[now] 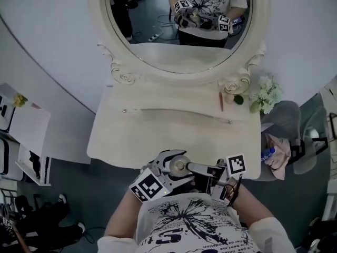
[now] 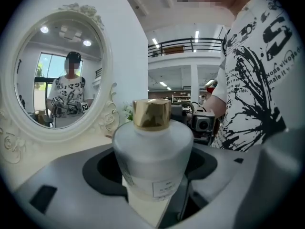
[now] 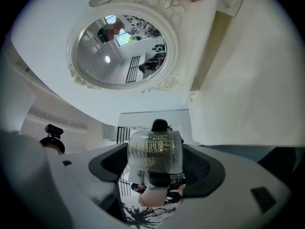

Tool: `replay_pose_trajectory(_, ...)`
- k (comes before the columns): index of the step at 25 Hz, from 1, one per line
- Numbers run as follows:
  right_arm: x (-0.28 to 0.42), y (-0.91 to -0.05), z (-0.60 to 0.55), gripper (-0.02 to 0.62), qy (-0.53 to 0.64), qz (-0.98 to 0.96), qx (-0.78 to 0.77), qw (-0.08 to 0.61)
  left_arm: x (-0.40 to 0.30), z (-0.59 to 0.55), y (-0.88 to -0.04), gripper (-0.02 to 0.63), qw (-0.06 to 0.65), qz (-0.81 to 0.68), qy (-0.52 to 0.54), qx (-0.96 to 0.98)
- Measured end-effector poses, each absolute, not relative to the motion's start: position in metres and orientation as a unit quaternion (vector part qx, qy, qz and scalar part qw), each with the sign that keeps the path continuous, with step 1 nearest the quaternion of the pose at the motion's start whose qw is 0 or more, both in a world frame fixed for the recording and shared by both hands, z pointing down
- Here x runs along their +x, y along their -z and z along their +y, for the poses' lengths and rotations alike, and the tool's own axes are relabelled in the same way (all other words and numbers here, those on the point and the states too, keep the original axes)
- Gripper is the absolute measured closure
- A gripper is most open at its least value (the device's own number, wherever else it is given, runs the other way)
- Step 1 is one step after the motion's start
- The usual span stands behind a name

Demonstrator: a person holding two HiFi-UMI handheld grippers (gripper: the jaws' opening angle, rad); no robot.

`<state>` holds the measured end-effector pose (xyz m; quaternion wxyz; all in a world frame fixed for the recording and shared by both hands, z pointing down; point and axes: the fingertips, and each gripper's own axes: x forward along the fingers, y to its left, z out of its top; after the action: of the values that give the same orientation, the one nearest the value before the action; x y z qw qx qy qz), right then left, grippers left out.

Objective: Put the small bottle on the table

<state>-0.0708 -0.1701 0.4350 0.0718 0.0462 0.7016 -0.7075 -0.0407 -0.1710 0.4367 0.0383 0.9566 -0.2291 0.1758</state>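
Both hand-held grippers are loaded. The right hand-held gripper [image 3: 155,173] is clamped on the small bottle [image 3: 155,155], with its jaws closed against the sides of the body. The left hand-held gripper [image 2: 152,175] is clamped low on a frosted bottle [image 2: 153,149] with a gold cap [image 2: 151,113]. The clear bottle in the right one is judged the smaller, and so the task's thing. It is a squat clear cylinder, glass or hard plastic, with gold print on its wall and a dark cap [image 3: 159,125]. The head view shows both tools held close to the person's waist, at the near edge of the desk [image 1: 158,136], so the bottle is in the air and not yet set down. Handling, as judged: light, rigid, smooth-walled and therefore apt to slip or turn in the jaws. If it is glass, it is breakable when dropped on a hard top. The present hold across the body is sound, because the cap offers too little surface. The frosted bottle looks matt, heavier and round-shouldered. The desk is cream, glossy and curved along its front, under an oval mirror [image 1: 179,15] in a carved frame. The bare stretch of top ahead of the grippers is judged enough room to land the bottle.
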Motion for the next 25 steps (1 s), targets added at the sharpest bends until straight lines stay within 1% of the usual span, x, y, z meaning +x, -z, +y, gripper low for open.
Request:
replay_pose_trajectory(8,-0.108,-0.449,-0.227,0.232,0.704,0.701,-0.007,0.112,-0.077,-0.225,-0.453,0.255,0.032,-0.16,-0.189,0.968)
replay_pose_trajectory(15,-0.126,-0.487,-0.25,0.23,0.712,0.691,-0.031,0.117,-0.095,-0.246,-0.492,0.255,0.053,-0.134,-0.201,0.969)
replay_pose_trajectory(21,-0.134,-0.53,-0.259,0.23,0.715,0.687,-0.039,0.123,-0.104,-0.255,-0.535,0.255,0.062,-0.141,-0.215,0.964)
replay_pose_trajectory(25,-0.133,-0.56,-0.262,0.23,0.72,0.68,-0.071,0.119,-0.108,-0.258,-0.566,0.255,0.061,-0.154,-0.239,0.957)
